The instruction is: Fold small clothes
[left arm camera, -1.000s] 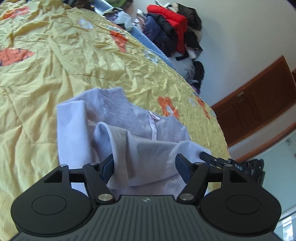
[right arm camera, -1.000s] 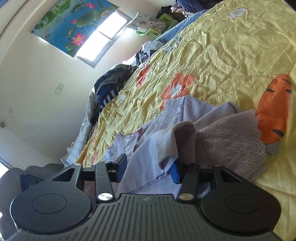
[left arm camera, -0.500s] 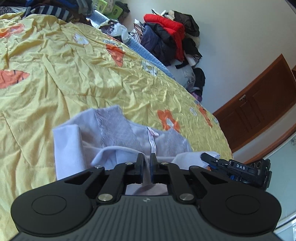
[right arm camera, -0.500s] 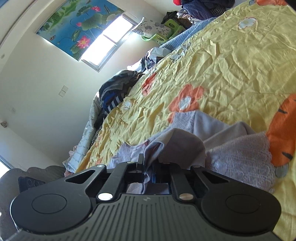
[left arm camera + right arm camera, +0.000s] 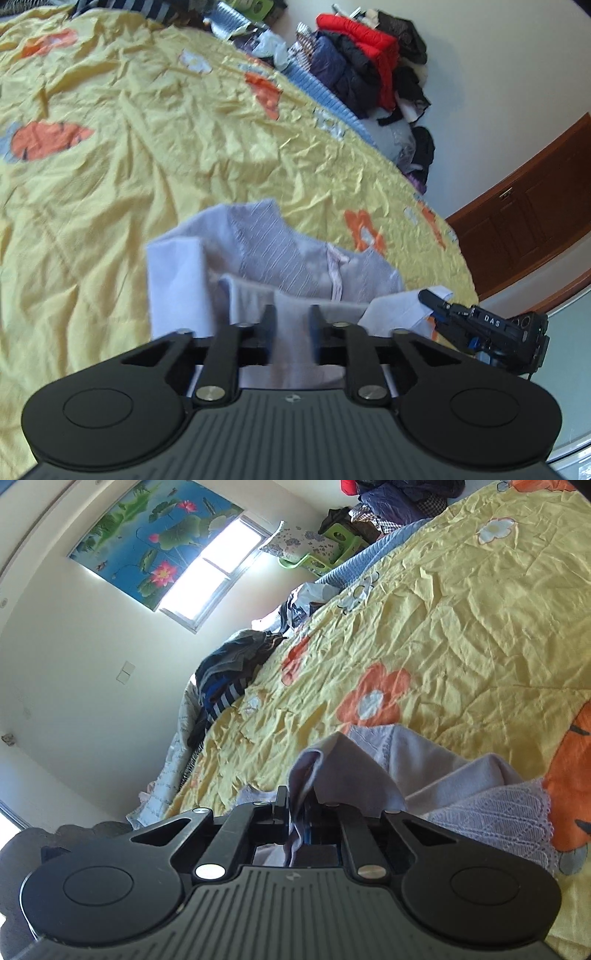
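The lilac garment [image 5: 258,254] lies on the yellow bedspread [image 5: 110,155]; the left gripper [image 5: 291,325] stands parted around its hem, while the right gripper [image 5: 295,808] pinches a fold.

I am holding the left gripper [image 5: 291,325] low, pointing forward, its two black fingers [image 5: 266,325] standing a little apart with pale cloth lying in the gap between them; the view is blurred, so I cannot tell whether they are pinching it. I am keeping the right gripper [image 5: 295,808] tilted, its fingers [image 5: 281,805] drawn close together and pinching a fold of the pale cloth. In the left wrist view the right gripper [image 5: 436,301] is showing at the right, tip touching cloth.
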